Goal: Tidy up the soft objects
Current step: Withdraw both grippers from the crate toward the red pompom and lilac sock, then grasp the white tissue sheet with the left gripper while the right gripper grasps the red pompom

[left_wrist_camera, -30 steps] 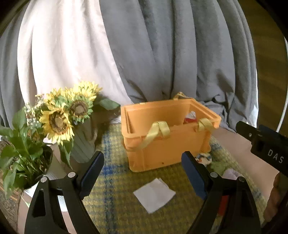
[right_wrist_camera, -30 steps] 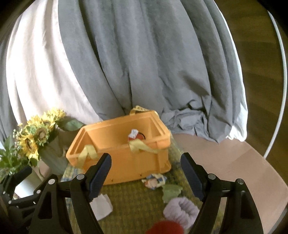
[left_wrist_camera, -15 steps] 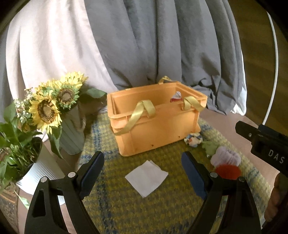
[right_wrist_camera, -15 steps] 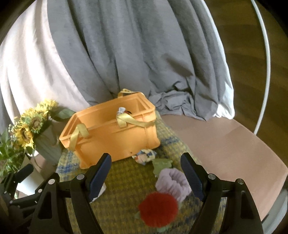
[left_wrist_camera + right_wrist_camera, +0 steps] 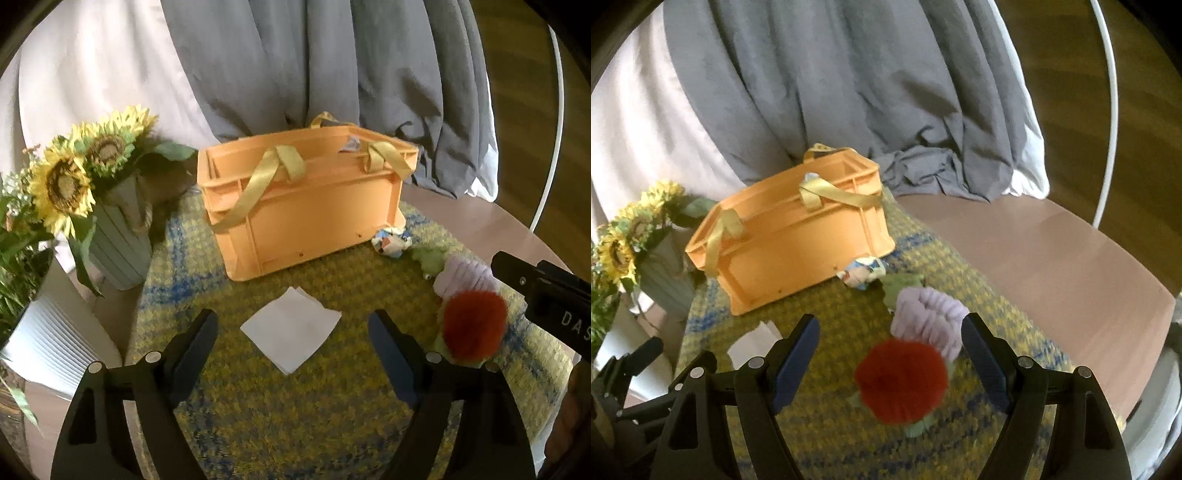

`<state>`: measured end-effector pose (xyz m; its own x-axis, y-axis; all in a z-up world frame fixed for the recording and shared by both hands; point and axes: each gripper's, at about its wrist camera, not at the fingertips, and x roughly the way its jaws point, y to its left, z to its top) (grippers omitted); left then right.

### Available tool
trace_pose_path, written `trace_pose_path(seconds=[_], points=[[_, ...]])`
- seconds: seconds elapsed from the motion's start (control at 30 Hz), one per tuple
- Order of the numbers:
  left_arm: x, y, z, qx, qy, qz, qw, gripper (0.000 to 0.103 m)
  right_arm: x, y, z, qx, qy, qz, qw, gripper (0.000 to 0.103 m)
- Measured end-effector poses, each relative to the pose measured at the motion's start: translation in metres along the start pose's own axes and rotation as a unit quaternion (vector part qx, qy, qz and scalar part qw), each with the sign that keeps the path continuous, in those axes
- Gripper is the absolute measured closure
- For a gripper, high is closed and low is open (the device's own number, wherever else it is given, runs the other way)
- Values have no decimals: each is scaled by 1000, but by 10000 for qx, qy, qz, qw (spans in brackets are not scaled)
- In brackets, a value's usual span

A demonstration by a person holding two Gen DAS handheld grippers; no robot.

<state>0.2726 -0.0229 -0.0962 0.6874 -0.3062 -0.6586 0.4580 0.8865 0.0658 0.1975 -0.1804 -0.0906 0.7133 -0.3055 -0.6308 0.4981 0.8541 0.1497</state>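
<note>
Both tongs have dropped lower and tipped further down since the earlier frames, so the yellow-and-blue woven mat [image 5: 295,406] now fills the lower view and the red pom-pom, earlier half cut off at the bottom edge, sits fully in sight.

Right tongs [image 5: 890,354]: spread, nothing gripped. Fluffy red pom-pom with green felt leaves [image 5: 901,380] lies straight ahead between the fingers, a little right of centre, no pad touching it. Round, so no long axis to line up with. Right hand is clearly the nearer one.

Left tongs [image 5: 291,350]: jaws closing slightly, nothing between them. Flat white folded paper napkin [image 5: 290,330] lies just ahead, centred, one corner toward the tongs.

Behind the pom-pom, touching or almost: lilac ribbed fuzzy roll [image 5: 929,321], close to the right finger [image 5: 982,354], likely to get nudged or caught in the grasp. Then small green felt piece [image 5: 901,284], then small blue-white-pink plush toy [image 5: 862,273] against the crate's near corner.

Further: orange plastic crate with yellow fabric handles [image 5: 306,210], open top, something small showing over the far rim. Judged drop-off place; path from pom-pom to it looks free.

Left side: artificial sunflowers in a grey ribbed vase [image 5: 85,173], white ribbed pot [image 5: 55,336]. Rear: grey and white drapes [image 5: 831,85]. Bare pinkish worktop [image 5: 1052,251] right of the mat.
</note>
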Motion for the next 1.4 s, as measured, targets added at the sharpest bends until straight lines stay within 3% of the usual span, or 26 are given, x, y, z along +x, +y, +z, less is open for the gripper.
trace_pose_path(seconds=[0.27,0.6,0.87,1.27,1.4], points=[[22,3,-9,109,235,-74,9996,25,18,5,-16,18,328,-113,9994,23],[54,-4,-10,267,407,-365,9981,40,40,0,-32,271,731,-222,9967,23],[77,-17,-12,396,551,-527,9963,46,50,-1,-39,291,851,-250,9956,24],[107,-28,-13,602,691,-328,9953,59,66,-5,-44,302,991,-306,9942,29],[116,-29,-13,624,768,-290,9947,68,74,-4,-43,232,1016,-367,9939,33]])
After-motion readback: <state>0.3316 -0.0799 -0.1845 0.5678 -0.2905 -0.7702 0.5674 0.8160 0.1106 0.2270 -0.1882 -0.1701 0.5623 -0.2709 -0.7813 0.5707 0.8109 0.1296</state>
